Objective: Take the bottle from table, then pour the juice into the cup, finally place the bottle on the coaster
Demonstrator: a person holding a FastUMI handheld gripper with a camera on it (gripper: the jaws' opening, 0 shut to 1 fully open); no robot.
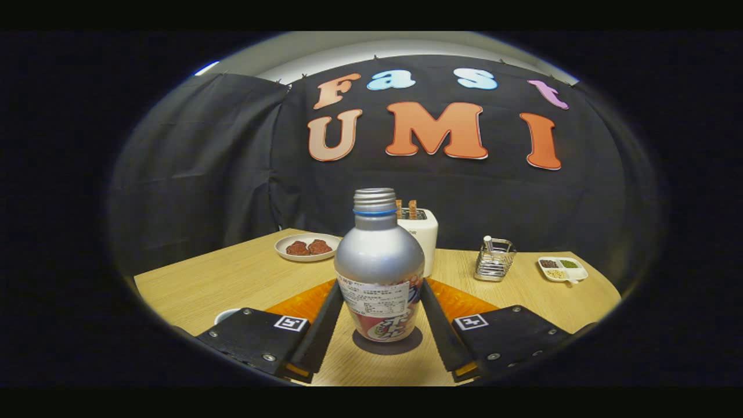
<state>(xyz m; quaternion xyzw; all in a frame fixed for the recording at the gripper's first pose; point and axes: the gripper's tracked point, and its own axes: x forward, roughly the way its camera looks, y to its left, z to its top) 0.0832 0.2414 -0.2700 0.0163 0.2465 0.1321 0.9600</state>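
Gripper view: one view, looking along the claw (378,325).
Bottle: silver aluminium bottle (380,268) with an uncapped threaded neck and printed label, upright, casting a shadow on the pale wooden worktop (220,281).
Claw: both fingers (318,334) flank the bottle's lower body; whether they press on it cannot be told.
Coaster: orange mat (458,301) behind the bottle.
Cup: white rim (226,315) left of the bottle, beside the left finger.
Behind the bottle: white toaster (422,232), plate of brown food (306,247).
Right of the bottle: wire rack (494,260), small divided dish (562,269).
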